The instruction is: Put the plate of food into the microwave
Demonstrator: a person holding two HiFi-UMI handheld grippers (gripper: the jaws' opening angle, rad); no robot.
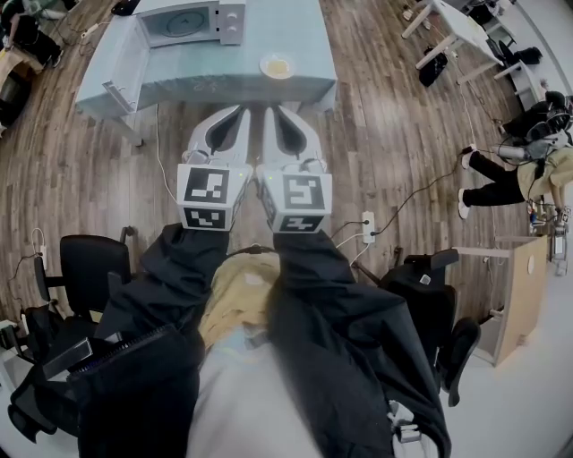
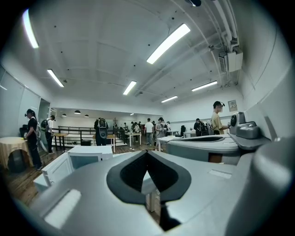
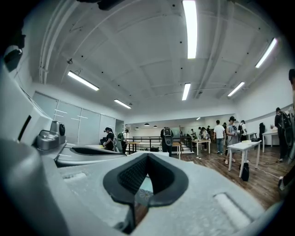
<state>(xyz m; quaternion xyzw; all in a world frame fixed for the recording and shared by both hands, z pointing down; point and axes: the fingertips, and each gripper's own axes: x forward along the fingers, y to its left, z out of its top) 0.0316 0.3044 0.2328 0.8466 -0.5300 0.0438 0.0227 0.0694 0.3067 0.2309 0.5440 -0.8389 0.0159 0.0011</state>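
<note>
Left tongs point(image 1: 235, 114) and right tongs point(image 1: 273, 114) are both sitting closed and empty, side by side, probably a neutral pose before reaching. The round white plate of yellow food point(image 1: 277, 65) is sitting at 12 o'clock on the pale blue cloth-covered table point(image 1: 304, 36). The white box microwave point(image 1: 190, 22) is standing at 10 o'clock from it, door hanging open for loading.

Wood-plank floor point(image 1: 403, 134) spreads all round the pale-clothed counter point(image 1: 201, 73); white tables point(image 1: 452, 22) stand off to its right, a black office chair point(image 1: 89, 264) nearer on its left, strip lights point(image 3: 189, 27) overhead
</note>
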